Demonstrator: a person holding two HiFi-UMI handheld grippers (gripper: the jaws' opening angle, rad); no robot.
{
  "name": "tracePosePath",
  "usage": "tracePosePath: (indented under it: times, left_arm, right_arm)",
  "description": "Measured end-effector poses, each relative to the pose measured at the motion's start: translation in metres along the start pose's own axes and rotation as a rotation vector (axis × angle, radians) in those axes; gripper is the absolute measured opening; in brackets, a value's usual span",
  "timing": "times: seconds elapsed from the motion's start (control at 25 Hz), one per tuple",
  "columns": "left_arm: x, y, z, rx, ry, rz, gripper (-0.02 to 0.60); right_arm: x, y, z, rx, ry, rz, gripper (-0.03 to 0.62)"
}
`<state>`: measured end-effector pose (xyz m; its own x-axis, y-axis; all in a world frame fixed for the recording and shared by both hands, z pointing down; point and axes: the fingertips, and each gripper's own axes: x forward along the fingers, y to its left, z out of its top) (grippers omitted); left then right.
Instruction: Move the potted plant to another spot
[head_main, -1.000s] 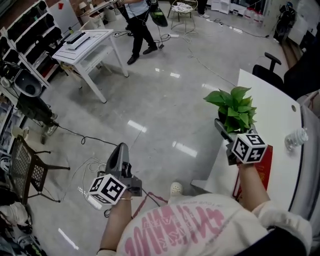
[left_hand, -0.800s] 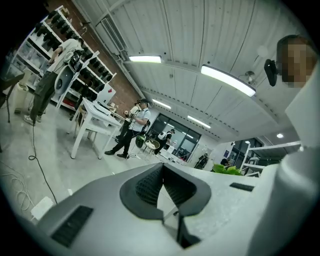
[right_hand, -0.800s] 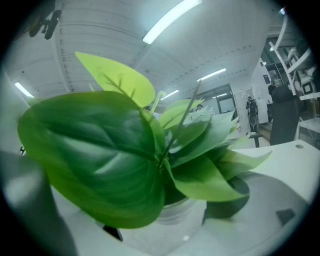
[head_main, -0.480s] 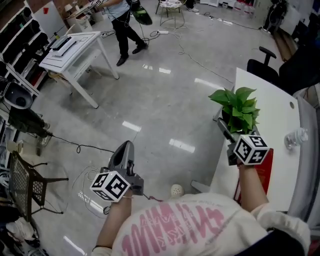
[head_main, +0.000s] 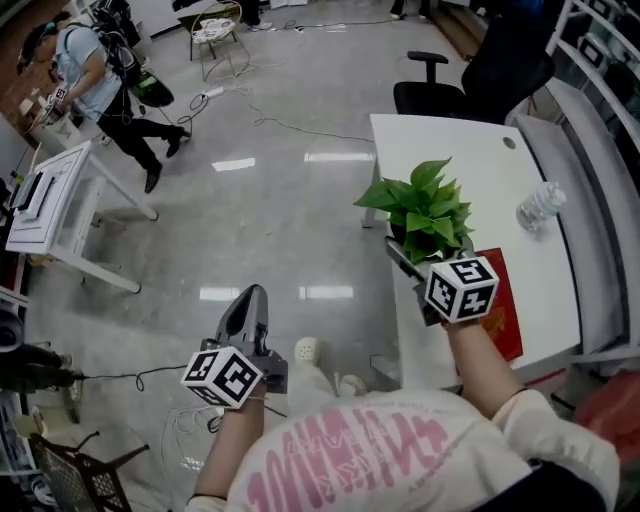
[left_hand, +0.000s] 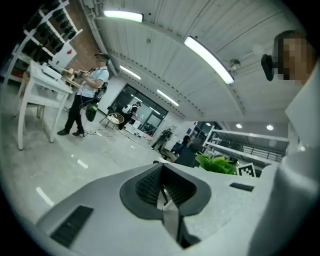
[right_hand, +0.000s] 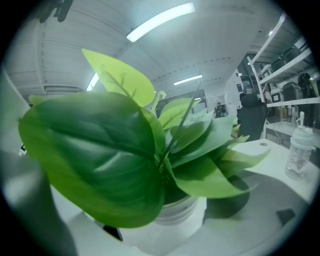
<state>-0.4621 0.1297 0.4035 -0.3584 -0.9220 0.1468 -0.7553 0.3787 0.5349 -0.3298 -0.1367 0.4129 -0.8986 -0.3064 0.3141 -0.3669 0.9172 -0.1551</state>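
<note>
Left of the white table (head_main: 470, 150), over the floor, the left gripper (head_main: 250, 300) has its jaws pressed together on nothing. At the table's near left edge, the right gripper (head_main: 403, 262) clamps the white pot of the potted plant (head_main: 425, 205), which stands upright, stems pointing up.

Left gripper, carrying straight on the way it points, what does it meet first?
Probably nothing near: the left gripper points over open glossy grey floor, left of the white desk; depth is unclear.

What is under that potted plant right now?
The white table lies below the potted plant, whose white pot is clamped in the right gripper. Leaves and the gripper cover the pot's base, so whether it touches the table cannot be seen.
</note>
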Motion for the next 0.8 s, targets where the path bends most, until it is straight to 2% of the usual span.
tracePosePath:
  times: [0.12,0.24,0.56,0.72,0.8]
  left_arm:
    - [0.037,-0.006,-0.004,0.061,0.070,-0.100,0.003]
    - [0.071,-0.010,-0.007,0.048,0.131,-0.220,0.003]
    - [0.142,-0.028,0.005,0.074,0.263,-0.450,0.003]
    - [0.161,-0.024,0.015,0.115,0.285,-0.489,0.003]
    - [0.166,-0.020,0.019,0.108,0.291,-0.497,0.003]
  right_arm:
    - [0.001,-0.004,-0.005,0.028,0.004,-0.061,0.535]
    - [0.004,-0.008,-0.011,0.050,0.010,-0.139,0.535]
    - [0.007,-0.034,-0.014,0.139,0.000,-0.348,0.535]
    - [0.018,-0.040,-0.022,0.157,0.005,-0.411,0.535]
    - [0.024,-0.041,-0.025,0.163,0.014,-0.425,0.535]
